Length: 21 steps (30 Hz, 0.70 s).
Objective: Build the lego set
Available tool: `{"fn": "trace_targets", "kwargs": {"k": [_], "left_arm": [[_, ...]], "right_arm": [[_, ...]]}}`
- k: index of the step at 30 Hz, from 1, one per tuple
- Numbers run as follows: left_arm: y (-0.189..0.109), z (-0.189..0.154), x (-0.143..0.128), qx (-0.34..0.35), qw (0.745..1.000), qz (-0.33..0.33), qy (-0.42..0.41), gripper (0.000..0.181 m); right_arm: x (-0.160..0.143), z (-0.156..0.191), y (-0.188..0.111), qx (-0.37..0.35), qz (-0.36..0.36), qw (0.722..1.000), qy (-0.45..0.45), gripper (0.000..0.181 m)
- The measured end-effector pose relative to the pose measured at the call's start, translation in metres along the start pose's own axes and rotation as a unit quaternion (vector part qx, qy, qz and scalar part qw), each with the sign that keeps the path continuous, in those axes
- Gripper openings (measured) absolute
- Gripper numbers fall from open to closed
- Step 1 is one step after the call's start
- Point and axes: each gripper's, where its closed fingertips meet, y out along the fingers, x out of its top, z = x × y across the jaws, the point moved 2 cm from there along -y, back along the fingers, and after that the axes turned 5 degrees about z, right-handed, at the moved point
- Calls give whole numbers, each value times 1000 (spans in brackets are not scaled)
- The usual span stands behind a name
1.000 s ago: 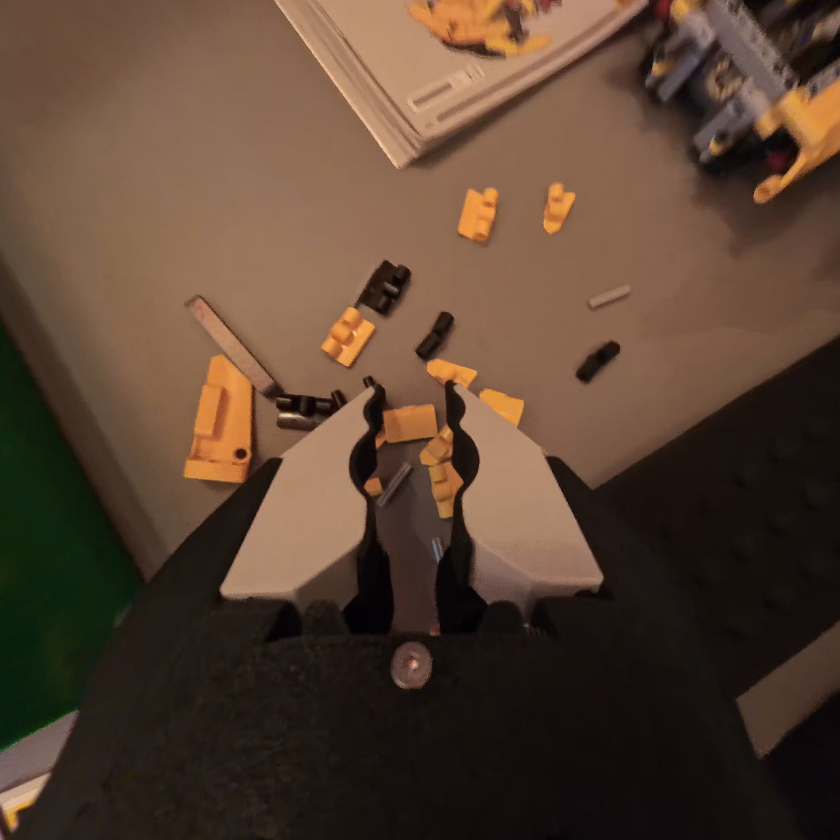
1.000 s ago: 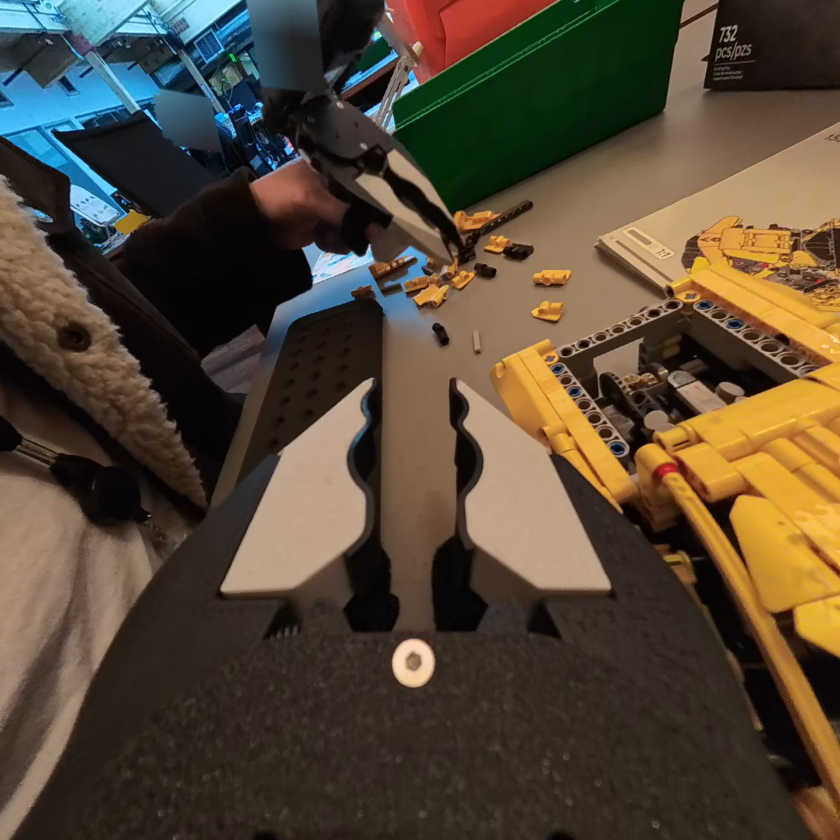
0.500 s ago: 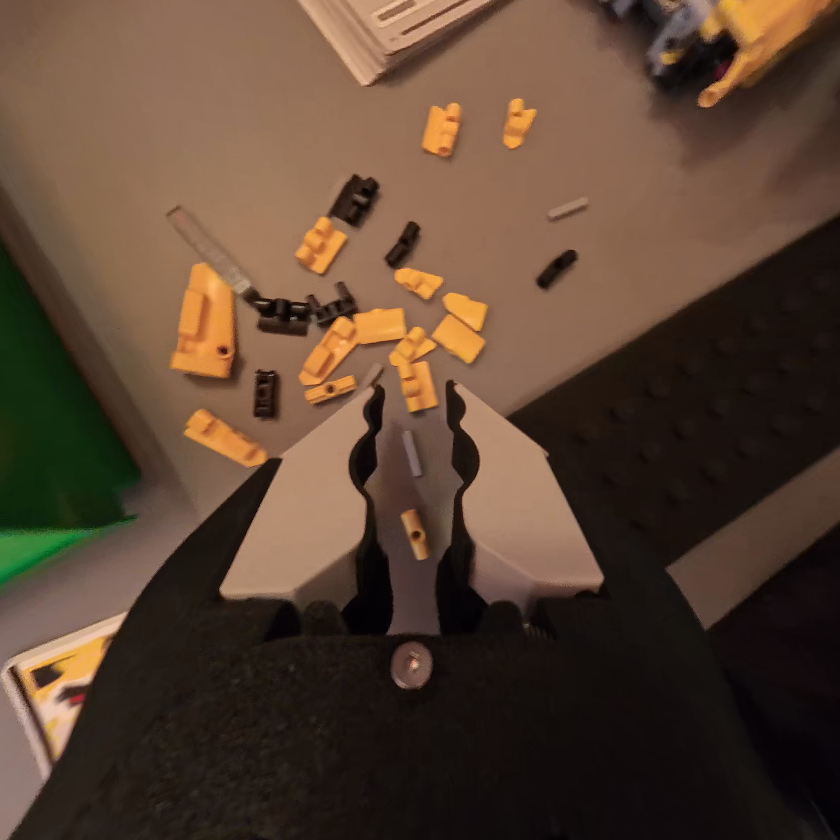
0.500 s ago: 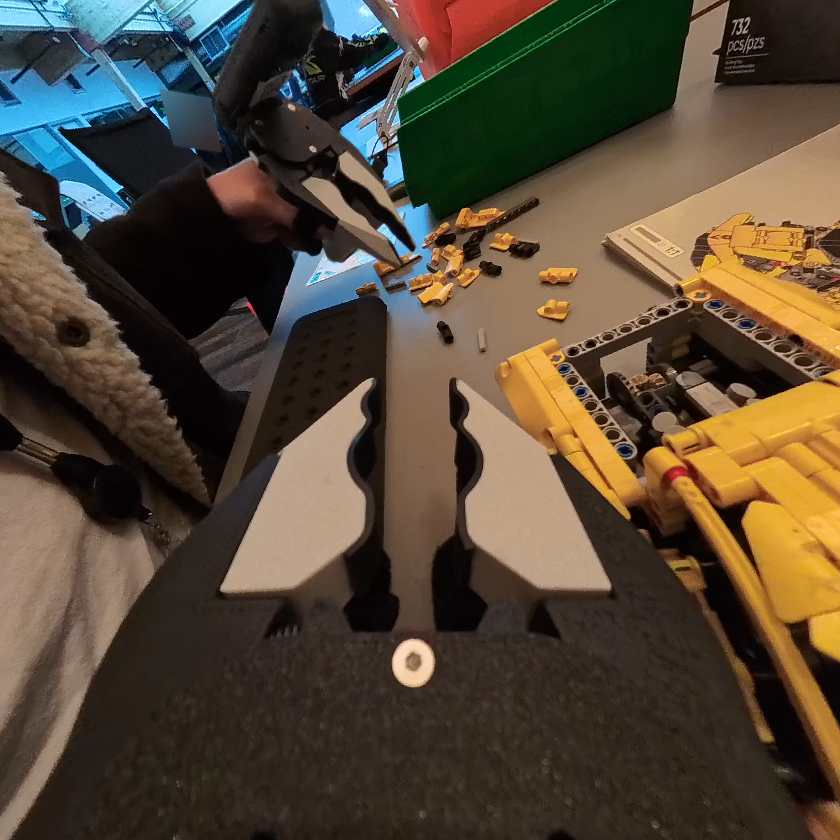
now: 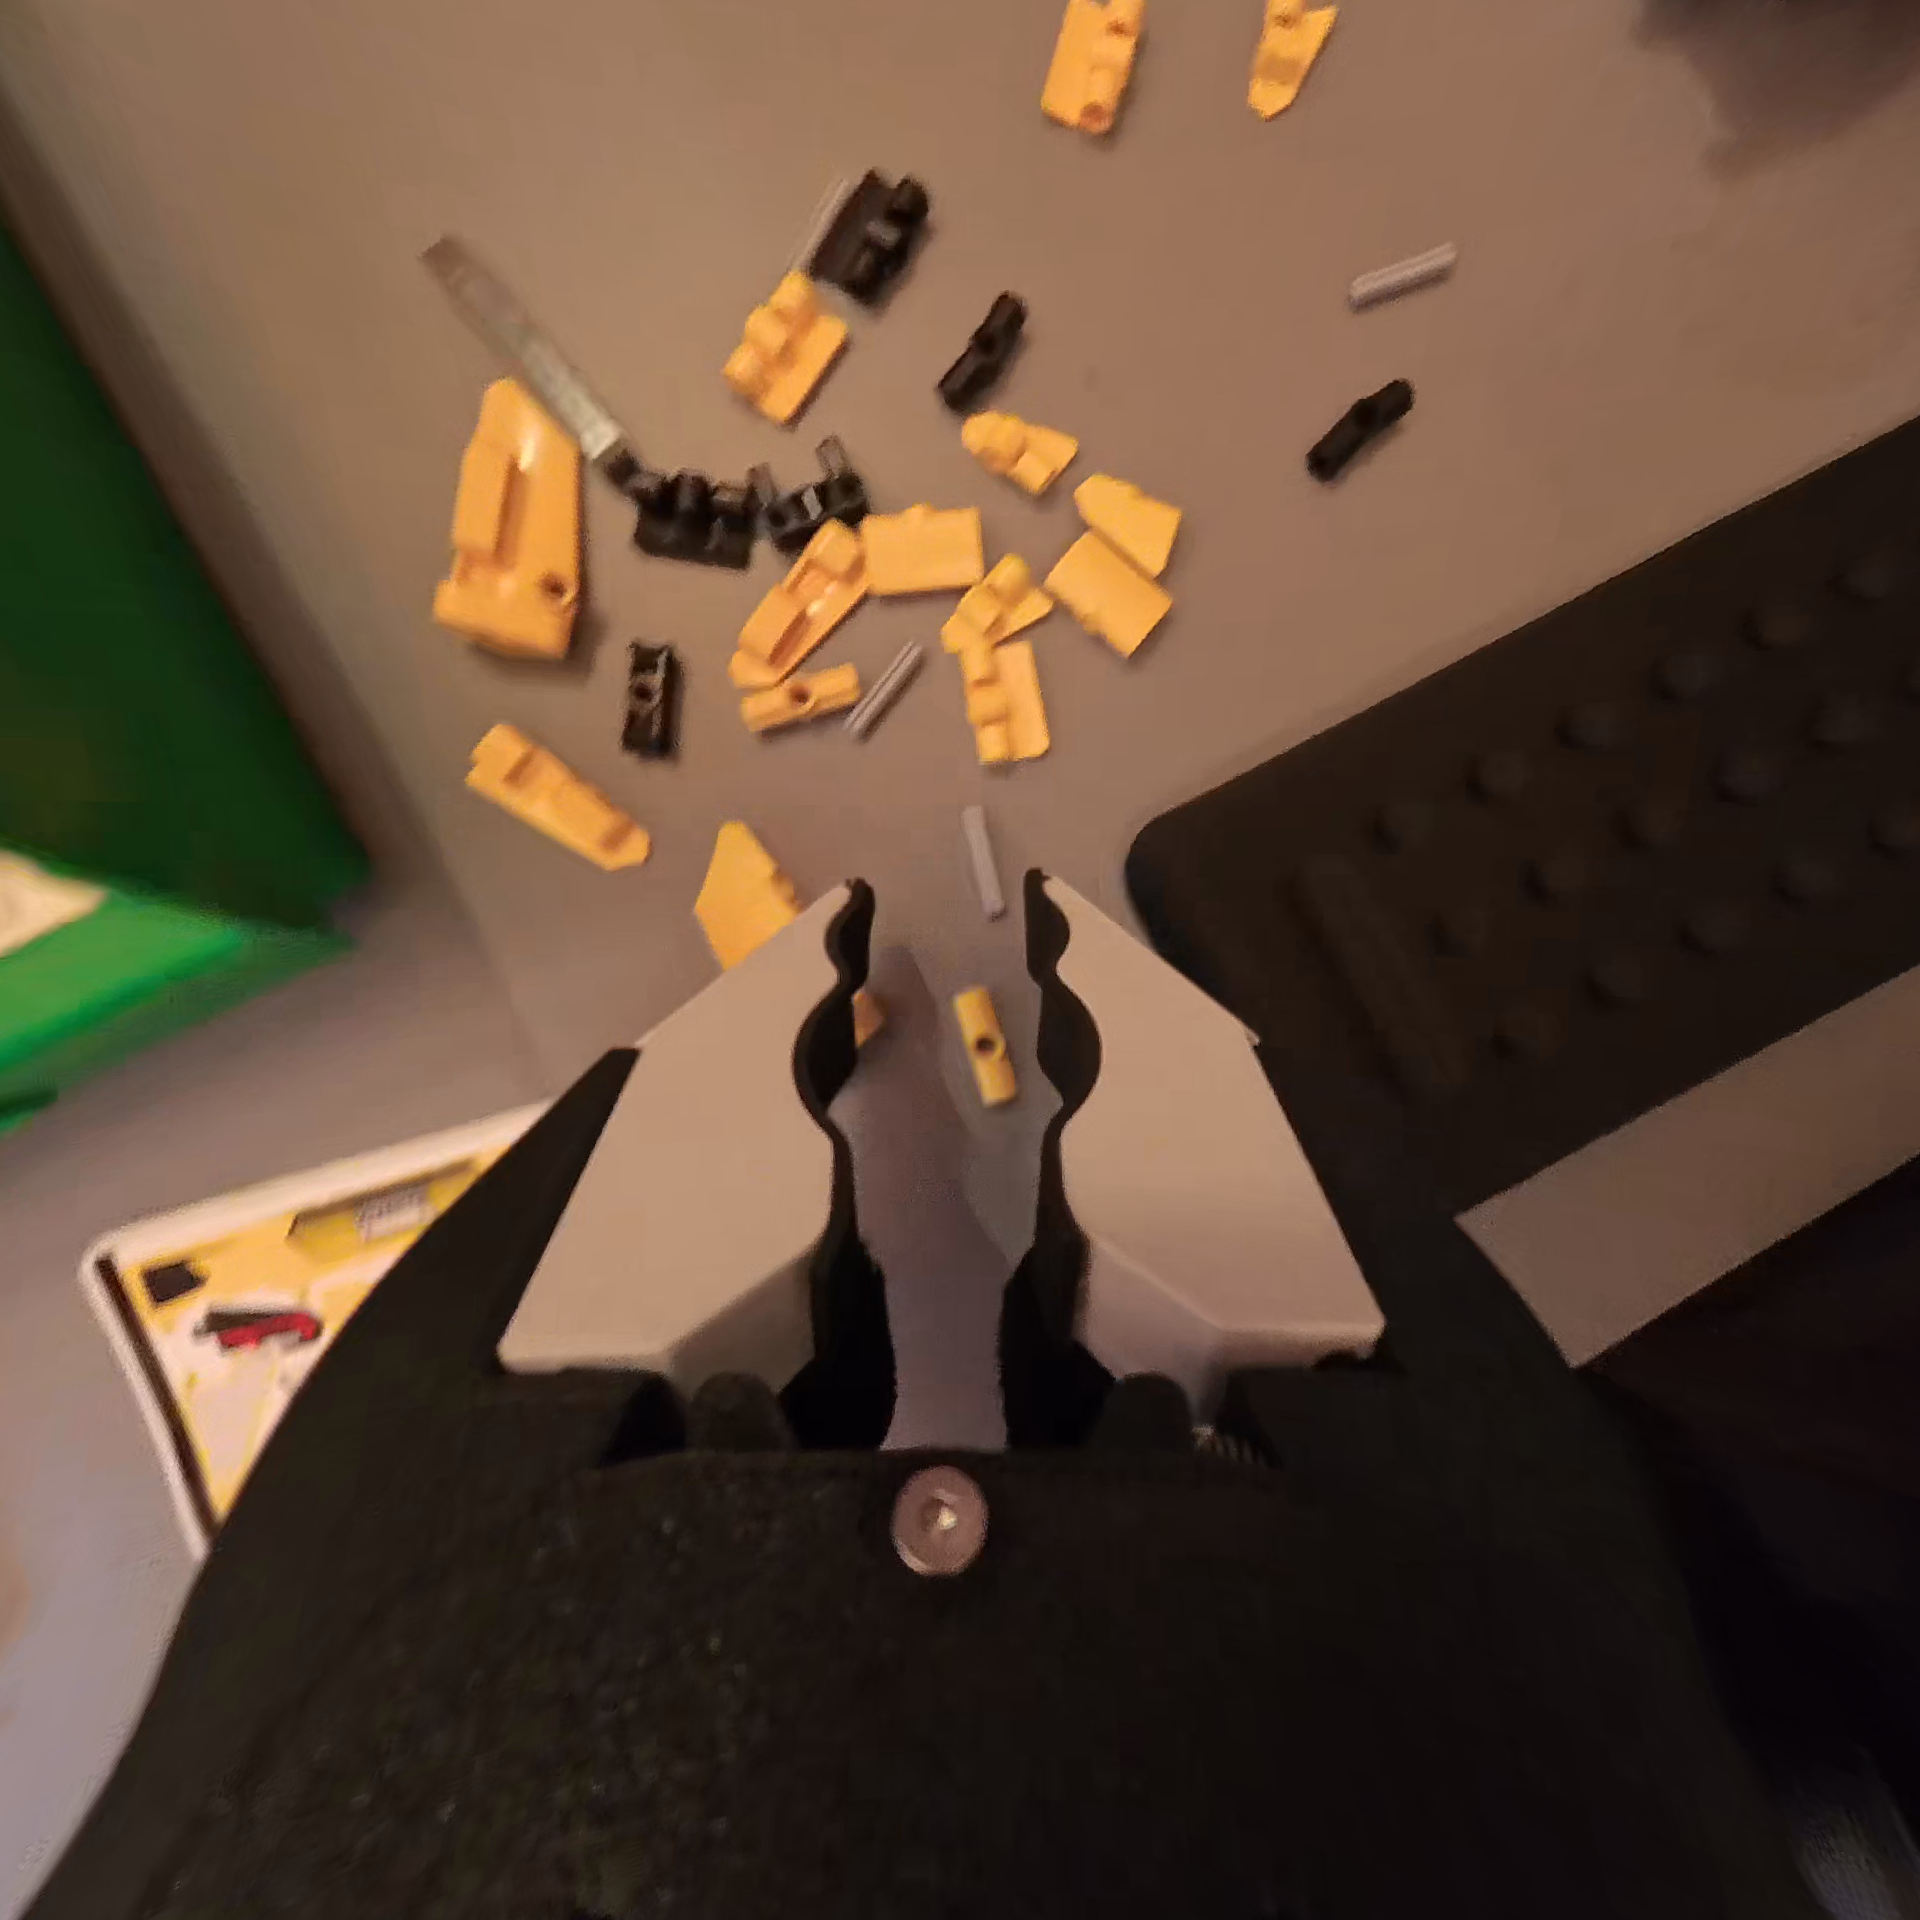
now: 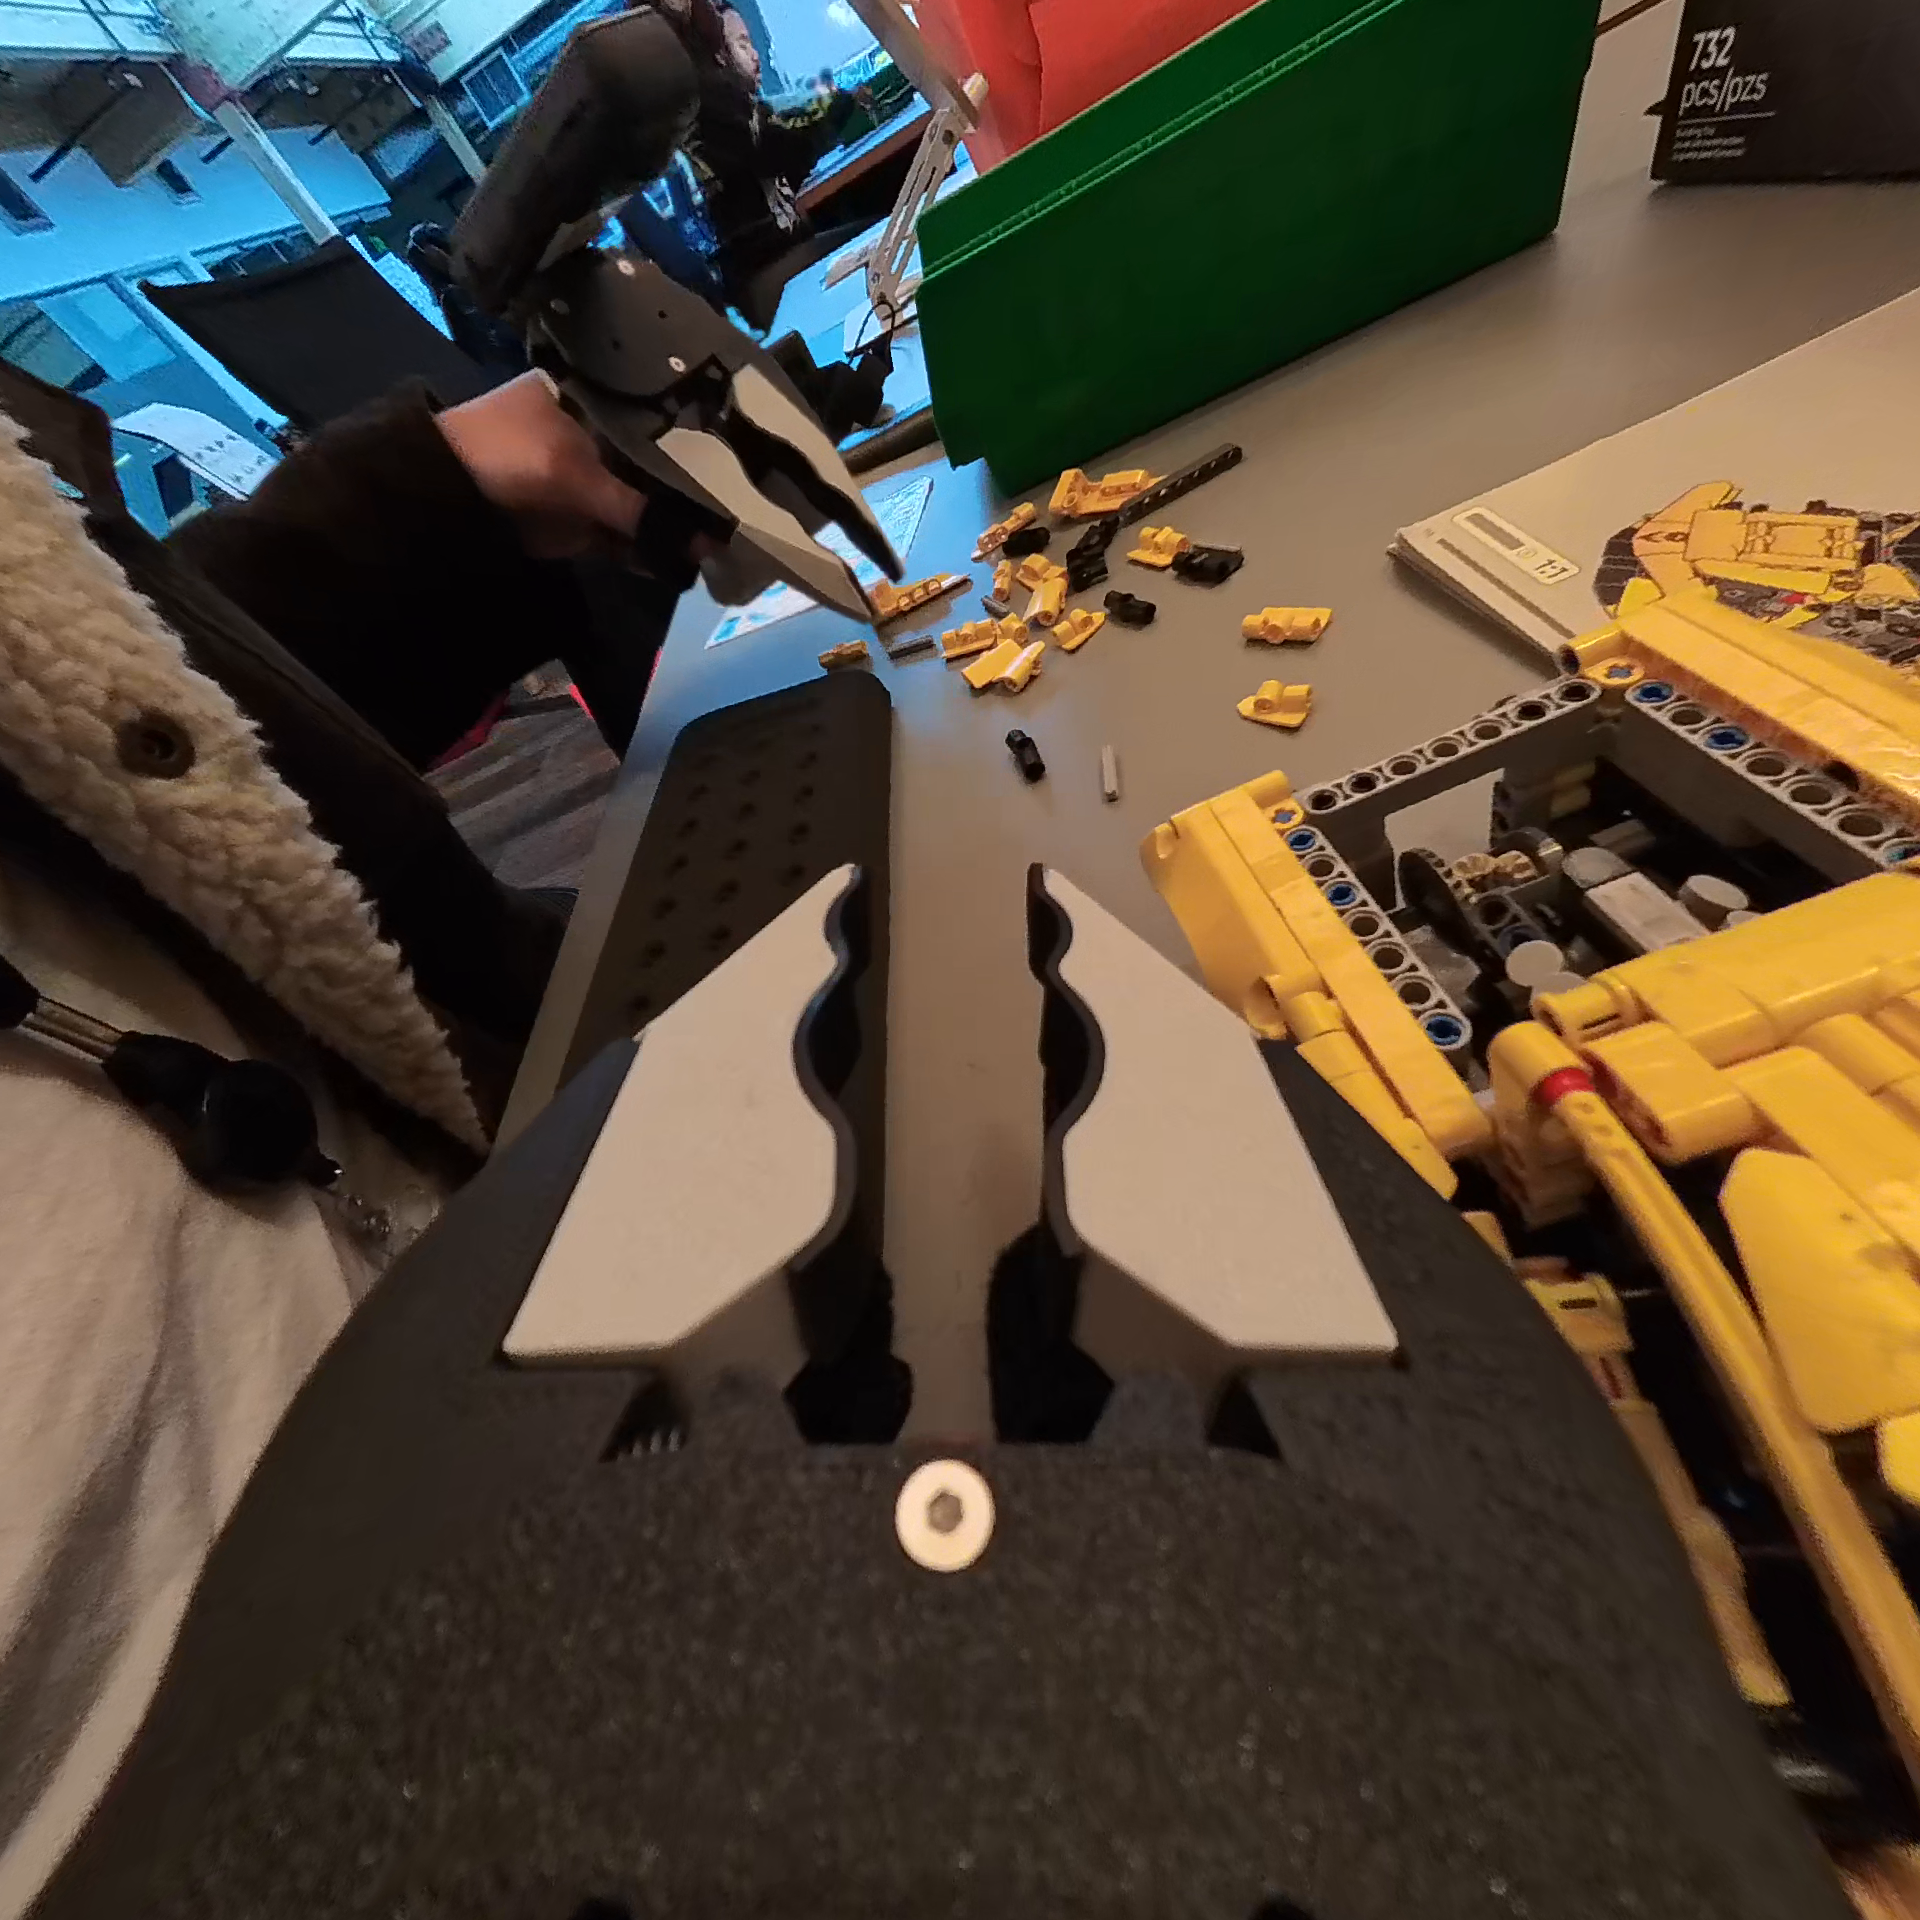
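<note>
Several loose yellow, black and grey lego pieces [image 5: 914, 551] lie scattered on the grey table; they also show in the right wrist view [image 6: 1049, 603]. My left gripper [image 5: 940, 888] is open and empty, hovering over the near edge of the scatter, with a small yellow connector [image 5: 985, 1044] and a short grey axle [image 5: 982, 857] below its fingers. It also shows in the right wrist view [image 6: 878, 592], held by a hand. My right gripper [image 6: 943, 878] is open and empty above the table, left of the part-built yellow lego model [image 6: 1558, 987].
A black perforated mat [image 5: 1558, 831] lies along the table edge, also in the right wrist view [image 6: 748, 852]. A green box [image 6: 1247, 229] stands behind the pieces. An instruction booklet [image 6: 1507, 551] lies at right, a printed sheet [image 5: 239, 1309] at left. A person's coat [image 6: 156, 831] is close on the left. About 25 cm separates my left fingertips from my right. To the small yellow connector [image 5: 985, 1044]: left tips about 4 cm, right tips about 30 cm.
My left gripper has drawn back toward the near edge of the scatter, so the pieces now lie farther ahead of it. My right gripper has barely moved.
</note>
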Motion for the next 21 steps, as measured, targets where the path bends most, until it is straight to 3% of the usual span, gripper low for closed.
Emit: {"fn": "trace_targets", "kwargs": {"k": [10, 14, 17, 21], "left_arm": [[-21, 35, -44, 88, 994, 33, -55, 29], [-14, 53, -29, 119, 987, -8, -107, 29], [4, 56, -3, 84, 978, -69, -176, 29], [20, 69, 4, 118, 968, -76, -210, 29]], "right_arm": [[-1, 1, 2, 3, 5, 1000, -2, 28], [-1, 2, 2, 4, 4, 1000, -1, 28], [-2, 2, 2, 4, 7, 1000, -3, 28], [-1, 1, 0, -1, 2, 1000, -2, 28]]}}
